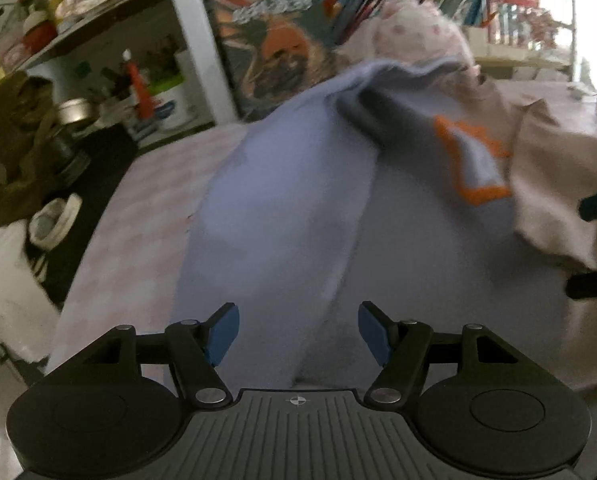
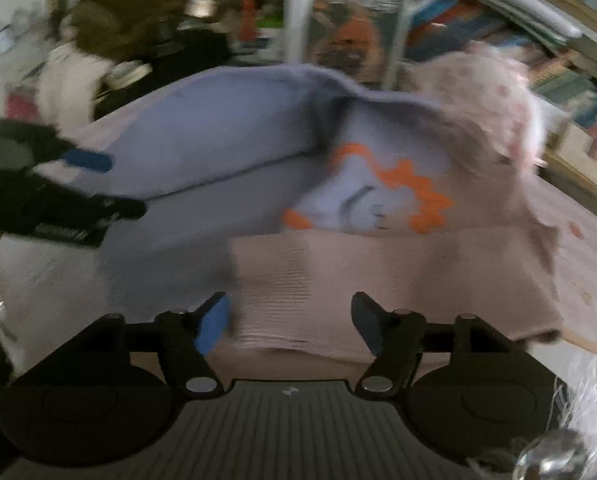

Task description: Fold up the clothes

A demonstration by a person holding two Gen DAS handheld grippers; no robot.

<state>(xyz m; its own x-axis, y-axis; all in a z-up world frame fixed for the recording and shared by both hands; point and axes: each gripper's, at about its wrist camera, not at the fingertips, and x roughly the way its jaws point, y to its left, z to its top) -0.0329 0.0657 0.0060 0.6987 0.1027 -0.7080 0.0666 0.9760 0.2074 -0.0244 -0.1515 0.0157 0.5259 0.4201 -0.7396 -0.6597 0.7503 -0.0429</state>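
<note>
A: Left wrist view: your left gripper hangs with jaws apart and empty over the lavender garment, which lies spread on the pink checked bed.

B: Handling?

A: Soft, light, likely to slump; take it at a hem.

B: Right wrist view?

A: Your right gripper, jaws apart, holds nothing above the beige garment overlapping the lavender one. A pink dotted pile crowds the far edge.

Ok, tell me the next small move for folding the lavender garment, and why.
Probably lower the left gripper onto the lavender garment and close on its near edge. Both grippers stand open and empty, the right gripper over the beige garment, and the lavender one lies only partly folded.
</note>
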